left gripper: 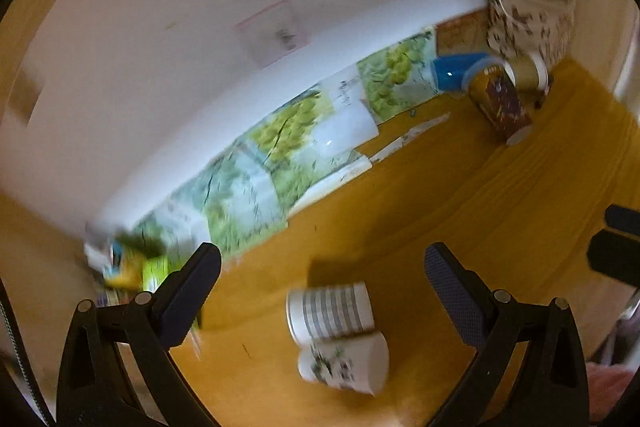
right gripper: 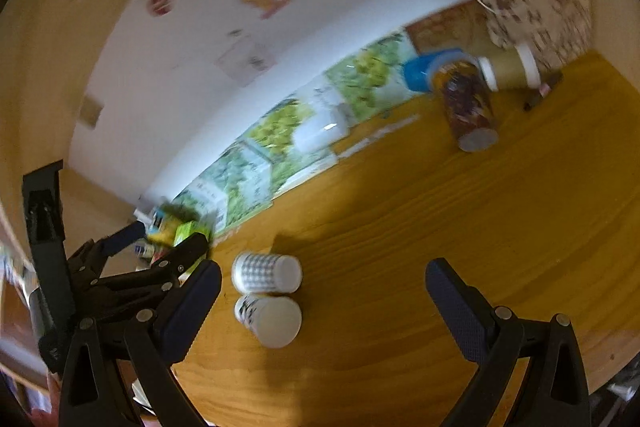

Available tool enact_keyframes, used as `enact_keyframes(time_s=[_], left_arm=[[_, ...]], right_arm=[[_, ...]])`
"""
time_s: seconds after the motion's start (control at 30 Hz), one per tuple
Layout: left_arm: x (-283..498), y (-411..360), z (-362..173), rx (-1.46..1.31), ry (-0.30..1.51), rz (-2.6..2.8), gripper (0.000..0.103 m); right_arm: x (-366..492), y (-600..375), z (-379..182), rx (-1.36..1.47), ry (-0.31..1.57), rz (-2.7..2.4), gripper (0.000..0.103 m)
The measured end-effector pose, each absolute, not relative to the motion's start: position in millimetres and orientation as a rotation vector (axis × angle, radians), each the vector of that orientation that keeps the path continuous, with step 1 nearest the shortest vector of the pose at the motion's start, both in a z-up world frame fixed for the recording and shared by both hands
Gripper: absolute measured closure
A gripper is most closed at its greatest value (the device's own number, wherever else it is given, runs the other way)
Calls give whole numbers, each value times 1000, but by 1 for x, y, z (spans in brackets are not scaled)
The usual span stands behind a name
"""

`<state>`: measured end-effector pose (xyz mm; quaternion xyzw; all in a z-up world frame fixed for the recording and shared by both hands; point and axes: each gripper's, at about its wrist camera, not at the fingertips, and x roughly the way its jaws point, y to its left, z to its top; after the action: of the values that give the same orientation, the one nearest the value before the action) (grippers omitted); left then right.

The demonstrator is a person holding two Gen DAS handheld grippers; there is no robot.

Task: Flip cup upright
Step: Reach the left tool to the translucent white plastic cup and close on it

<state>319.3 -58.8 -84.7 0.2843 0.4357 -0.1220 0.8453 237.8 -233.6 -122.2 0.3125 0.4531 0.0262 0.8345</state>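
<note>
Two white cups stand upside down, side by side, on the wooden table (left gripper: 460, 207). One has grey stripes (left gripper: 331, 309) and the other a floral print (left gripper: 346, 361). Both show in the right wrist view, the patterned grey one (right gripper: 266, 273) and the floral one (right gripper: 270, 319). My left gripper (left gripper: 322, 273) is open and empty, with the cups just ahead between its fingers. My right gripper (right gripper: 324, 285) is open and empty, with the cups near its left finger. The left gripper (right gripper: 168, 235) also shows at the left of the right wrist view.
A dark patterned can (right gripper: 468, 107), a blue tub (right gripper: 424, 69) and a beige jar (right gripper: 510, 69) sit at the far right of the table by a cloth bag (right gripper: 536, 11). Green printed boxes (right gripper: 276, 139) line the wall. Both views are blurred.
</note>
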Motion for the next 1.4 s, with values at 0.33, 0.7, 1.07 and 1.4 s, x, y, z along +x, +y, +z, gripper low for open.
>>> enact_keyframes(time_s=[0.33, 0.7, 1.07, 1.4], left_arm=[[401, -118, -145, 923, 892, -249, 2], [457, -153, -207, 1028, 922, -245, 2], [485, -164, -238, 1103, 896, -208, 2], [501, -167, -259, 1156, 913, -200, 15]], right_arm=[[266, -278, -158, 788, 1004, 1, 0], [286, -301, -185, 857, 1031, 14, 0], [311, -303, -206, 901, 1031, 92, 0], [344, -285, -228, 891, 1036, 198, 0]])
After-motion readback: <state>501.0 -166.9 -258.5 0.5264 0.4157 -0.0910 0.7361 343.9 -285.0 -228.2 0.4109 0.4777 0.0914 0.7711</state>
